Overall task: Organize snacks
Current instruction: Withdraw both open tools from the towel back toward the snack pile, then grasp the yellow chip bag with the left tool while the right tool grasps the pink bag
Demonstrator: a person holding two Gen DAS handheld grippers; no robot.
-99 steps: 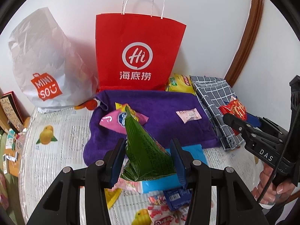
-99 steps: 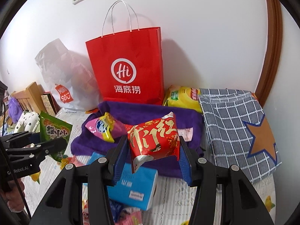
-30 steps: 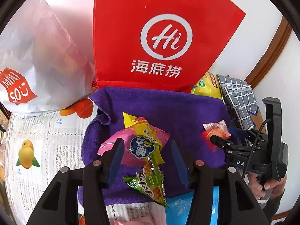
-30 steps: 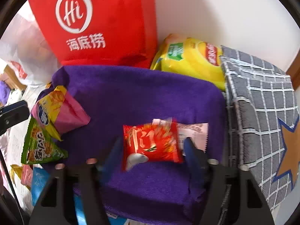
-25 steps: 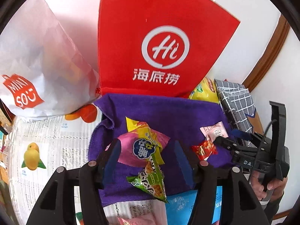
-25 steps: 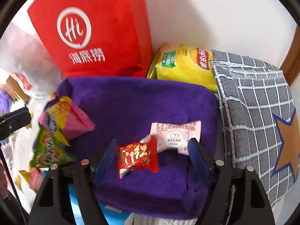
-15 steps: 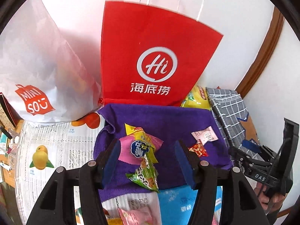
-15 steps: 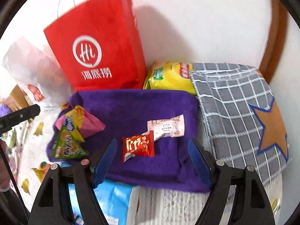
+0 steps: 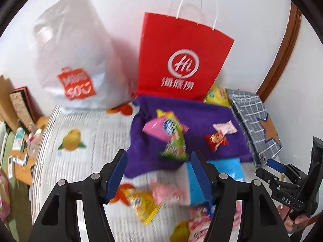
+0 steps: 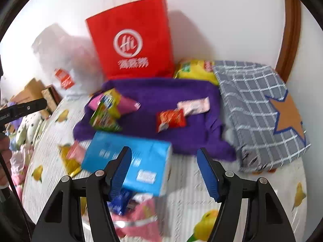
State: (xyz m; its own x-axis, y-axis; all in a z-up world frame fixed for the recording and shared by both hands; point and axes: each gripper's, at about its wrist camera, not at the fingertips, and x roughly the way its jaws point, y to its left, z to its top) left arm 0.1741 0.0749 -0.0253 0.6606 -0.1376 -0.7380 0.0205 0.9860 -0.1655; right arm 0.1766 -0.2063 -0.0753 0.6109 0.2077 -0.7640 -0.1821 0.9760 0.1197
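Left wrist: my left tool (image 9: 158, 174), jaws just widened, holds nothing; green snack packet (image 9: 175, 147) lies on the purple towel (image 9: 201, 113).

Right wrist: my right tool (image 10: 164, 170), jaws just narrowed but apart and empty; red snack packet (image 10: 171, 119) rests on that towel (image 10: 161, 92).

A lived-in room of a home: a red paper shopping bag with white twine handles (image 9: 182, 60) stands against a plain white wall. Left of the bag slumps a white plastic store bag with an orange logo (image 9: 74, 66); before it, a purple terry towel (image 9: 187, 125) lies on a striped bedcover printed with yellow fruit (image 9: 80, 141). Right of the bag sits a folded grey checked cloth (image 10: 256, 104), with curved brown wooden trim (image 9: 282, 46) beyond.
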